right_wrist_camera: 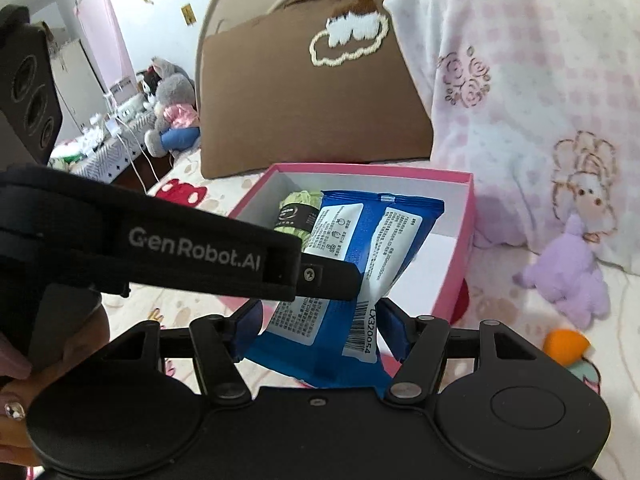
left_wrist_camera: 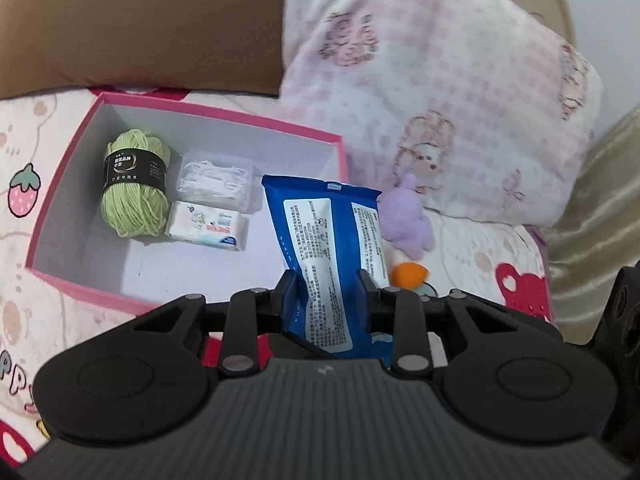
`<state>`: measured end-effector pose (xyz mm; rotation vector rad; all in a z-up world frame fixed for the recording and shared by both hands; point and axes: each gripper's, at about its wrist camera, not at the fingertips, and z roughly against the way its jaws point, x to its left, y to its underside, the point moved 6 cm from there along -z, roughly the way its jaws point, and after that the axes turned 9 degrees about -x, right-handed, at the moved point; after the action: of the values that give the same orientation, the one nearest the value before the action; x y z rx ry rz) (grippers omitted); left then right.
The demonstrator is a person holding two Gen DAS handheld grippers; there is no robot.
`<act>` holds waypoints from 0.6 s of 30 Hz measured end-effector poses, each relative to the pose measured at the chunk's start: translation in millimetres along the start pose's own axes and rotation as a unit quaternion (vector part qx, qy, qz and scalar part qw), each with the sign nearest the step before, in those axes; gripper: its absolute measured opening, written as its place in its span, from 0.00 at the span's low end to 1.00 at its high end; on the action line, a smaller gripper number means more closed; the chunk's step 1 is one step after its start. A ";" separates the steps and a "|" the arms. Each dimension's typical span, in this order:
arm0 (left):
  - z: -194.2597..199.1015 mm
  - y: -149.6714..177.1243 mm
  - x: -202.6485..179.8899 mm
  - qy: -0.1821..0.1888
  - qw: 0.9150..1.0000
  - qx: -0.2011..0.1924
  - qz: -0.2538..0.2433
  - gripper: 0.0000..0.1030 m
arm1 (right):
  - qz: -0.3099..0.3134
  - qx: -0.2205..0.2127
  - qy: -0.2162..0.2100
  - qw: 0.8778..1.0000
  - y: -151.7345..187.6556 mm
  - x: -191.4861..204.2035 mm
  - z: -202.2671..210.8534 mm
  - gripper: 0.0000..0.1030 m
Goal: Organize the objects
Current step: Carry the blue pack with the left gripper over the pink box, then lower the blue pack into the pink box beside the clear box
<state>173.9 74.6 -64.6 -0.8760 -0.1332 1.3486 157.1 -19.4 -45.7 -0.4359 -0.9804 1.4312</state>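
A blue wipes pack (left_wrist_camera: 320, 240) stands upright between my left gripper's (left_wrist_camera: 327, 292) pads, which are shut on its middle. The pack hangs at the near right corner of an open pink box (left_wrist_camera: 60, 216). In the box lie a green yarn ball (left_wrist_camera: 134, 184), a clear pack of floss picks (left_wrist_camera: 216, 180) and a small tissue pack (left_wrist_camera: 208, 230). In the right wrist view my right gripper (right_wrist_camera: 320, 330) closes on the lower end of the same pack (right_wrist_camera: 352, 232). The left gripper's finger (right_wrist_camera: 332, 276) crosses in front, pinching the pack's waist.
The box (right_wrist_camera: 464, 248) sits on a printed bedspread. A brown pillow (left_wrist_camera: 140, 20) and a pink checked blanket (left_wrist_camera: 440, 80) lie behind it. A purple plush toy (right_wrist_camera: 568, 276) and an orange toy (right_wrist_camera: 564, 346) lie to the box's right. A hand (right_wrist_camera: 16, 384) holds the left gripper.
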 end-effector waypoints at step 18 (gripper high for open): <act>-94.6 -36.2 55.4 0.041 0.997 0.027 0.054 0.28 | 0.025 0.061 0.031 0.997 -20.9 -31.4 -86.1 0.64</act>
<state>269.7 80.2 -128.8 -0.9015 0.0138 1.4072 241.0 -26.7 -87.4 -0.4145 -0.8318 1.5056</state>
